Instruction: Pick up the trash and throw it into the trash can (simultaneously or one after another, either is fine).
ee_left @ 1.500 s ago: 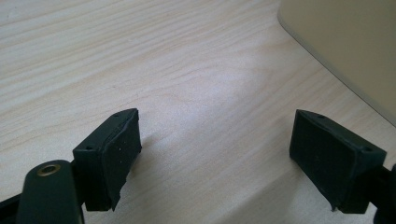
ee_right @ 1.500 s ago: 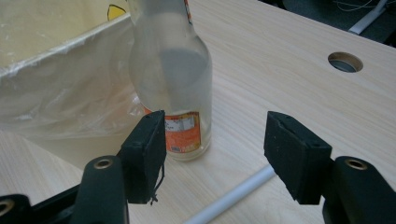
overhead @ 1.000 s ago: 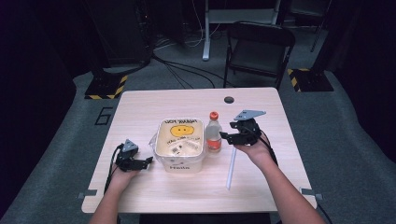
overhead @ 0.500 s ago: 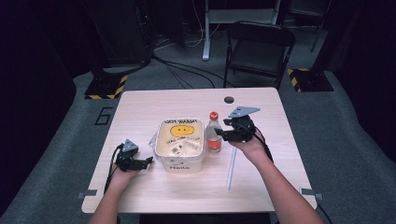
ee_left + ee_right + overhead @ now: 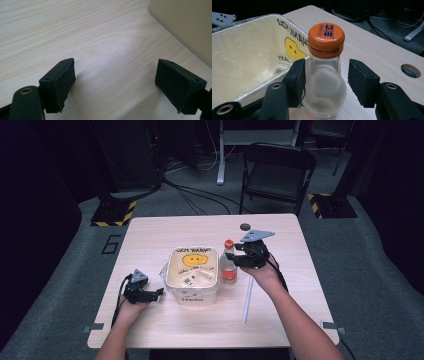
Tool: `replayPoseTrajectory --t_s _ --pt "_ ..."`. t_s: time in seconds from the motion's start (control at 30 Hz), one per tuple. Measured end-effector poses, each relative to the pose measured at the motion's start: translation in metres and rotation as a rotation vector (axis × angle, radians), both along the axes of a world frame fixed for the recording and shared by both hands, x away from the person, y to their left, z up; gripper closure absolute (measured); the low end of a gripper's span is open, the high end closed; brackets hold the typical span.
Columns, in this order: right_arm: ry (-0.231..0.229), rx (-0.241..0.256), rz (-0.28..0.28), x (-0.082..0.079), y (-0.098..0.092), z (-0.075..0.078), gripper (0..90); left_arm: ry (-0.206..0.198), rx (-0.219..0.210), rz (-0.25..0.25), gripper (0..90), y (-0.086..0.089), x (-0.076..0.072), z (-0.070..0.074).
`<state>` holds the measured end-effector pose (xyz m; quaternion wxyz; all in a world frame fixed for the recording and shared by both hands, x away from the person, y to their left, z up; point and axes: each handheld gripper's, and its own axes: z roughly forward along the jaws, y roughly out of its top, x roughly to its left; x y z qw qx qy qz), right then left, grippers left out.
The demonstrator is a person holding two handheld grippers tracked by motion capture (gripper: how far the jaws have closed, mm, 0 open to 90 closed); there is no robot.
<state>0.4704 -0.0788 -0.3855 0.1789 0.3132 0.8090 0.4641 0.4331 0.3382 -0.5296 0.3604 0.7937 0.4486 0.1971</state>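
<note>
Both forearms are bare, with no sleeves in view. The left gripper (image 5: 159, 293) is black, topped by a grey three-cornered plate, and a black cable loops from it. The right gripper (image 5: 234, 259) is black too, with a larger grey three-cornered plate and a black cable trailing along the wrist. Each gripper carries two blocky black pads (image 5: 61, 82) with small pinholes, mounted on black arms with brass-coloured rivets (image 5: 276, 86).
</note>
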Motion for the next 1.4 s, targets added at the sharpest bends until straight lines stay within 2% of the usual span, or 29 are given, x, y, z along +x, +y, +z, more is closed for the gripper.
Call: replayPoseTrajectory --t_s 0.4,0.73,1.0,1.17,1.4 --pt "-0.004 0.014 -0.002 0.006 0.009 0.005 49.1 0.004 0.002 -0.003 16.4 0.0 0.0 0.0" --pt "-0.011 0.0 0.006 0.011 0.016 0.009 59.8 0.006 0.001 -0.005 16.5 0.001 0.0 0.0" --pt "-0.014 -0.005 0.004 0.01 0.017 0.011 61.1 0.004 0.001 -0.004 16.4 0.0 0.0 0.0" --pt "-0.031 -0.036 0.01 0.008 0.018 0.014 61.6 0.005 0.0 -0.005 16.5 0.0 0.0 0.0" --pt "-0.027 -0.025 0.015 0.007 0.013 0.024 61.6 0.005 0.0 -0.006 16.5 0.0 0.0 0.0"
